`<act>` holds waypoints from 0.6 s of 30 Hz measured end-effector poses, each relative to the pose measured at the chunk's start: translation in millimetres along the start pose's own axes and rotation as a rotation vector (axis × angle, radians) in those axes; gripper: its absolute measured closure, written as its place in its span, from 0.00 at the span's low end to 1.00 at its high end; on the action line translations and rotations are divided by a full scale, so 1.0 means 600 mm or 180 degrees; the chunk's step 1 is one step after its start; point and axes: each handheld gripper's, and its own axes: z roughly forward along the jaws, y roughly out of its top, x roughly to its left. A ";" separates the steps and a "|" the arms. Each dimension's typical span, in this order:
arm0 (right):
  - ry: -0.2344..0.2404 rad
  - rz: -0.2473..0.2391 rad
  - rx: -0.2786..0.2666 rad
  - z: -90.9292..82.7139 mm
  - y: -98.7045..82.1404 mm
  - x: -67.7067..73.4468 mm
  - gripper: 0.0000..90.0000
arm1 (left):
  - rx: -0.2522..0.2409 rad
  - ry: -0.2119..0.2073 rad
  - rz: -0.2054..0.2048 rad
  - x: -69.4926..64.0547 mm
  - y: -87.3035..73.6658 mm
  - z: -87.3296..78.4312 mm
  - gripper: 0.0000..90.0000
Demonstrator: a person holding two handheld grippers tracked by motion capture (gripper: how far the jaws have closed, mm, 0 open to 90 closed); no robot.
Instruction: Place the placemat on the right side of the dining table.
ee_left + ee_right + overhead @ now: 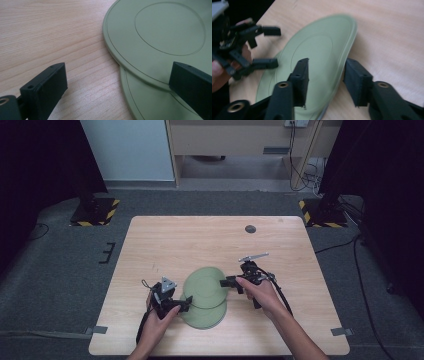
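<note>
Two pale green plates lie overlapped near the front middle of the wooden table (280,245). The upper plate (204,284) rests partly on the lower plate (206,316), covering its far portion; in the high view the upper one looks blurred and sits a little toward your right hand. In the left gripper view you see the upper plate's rim lapping over the lower plate, with a raised ring marked on each face.

Your right gripper (229,282) comes at the upper plate from the right side. In the right gripper view its two black jaws straddle the plate's near rim, one over the top face and one on the outer, underside of the rim. The plate's edge stands tilted between them. The jaws are still apart with a gap around the rim, so you are not clamping it; whether either pad already touches the plate you cannot tell, as the picture is blurred.

Your left gripper (184,305) sits at the left edge of the plates, near where they overlap. Its jaws stand wide apart: one hangs over bare wood just beside the plates, the other over the overlap of the two rims. Nothing is pinched between them.

A small dark round mark (250,229) lies on the table's far side, well apart from the plates.
</note>
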 end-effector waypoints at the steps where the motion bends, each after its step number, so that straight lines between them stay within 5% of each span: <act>1: 0.0077 0.0023 0.0049 0.004 -0.004 -0.001 0.65 | 0.0001 0.0000 -0.0001 0.000 0.000 0.000 0.01; 5: -0.0158 -0.0200 0.0171 0.020 -0.005 0.011 0.68 | -0.0004 0.0009 0.0000 -0.001 0.000 0.000 0.01; 18: -0.0403 -0.0485 0.0154 0.014 -0.002 0.025 0.82 | -0.0001 0.0010 -0.0016 -0.001 0.000 -0.001 0.01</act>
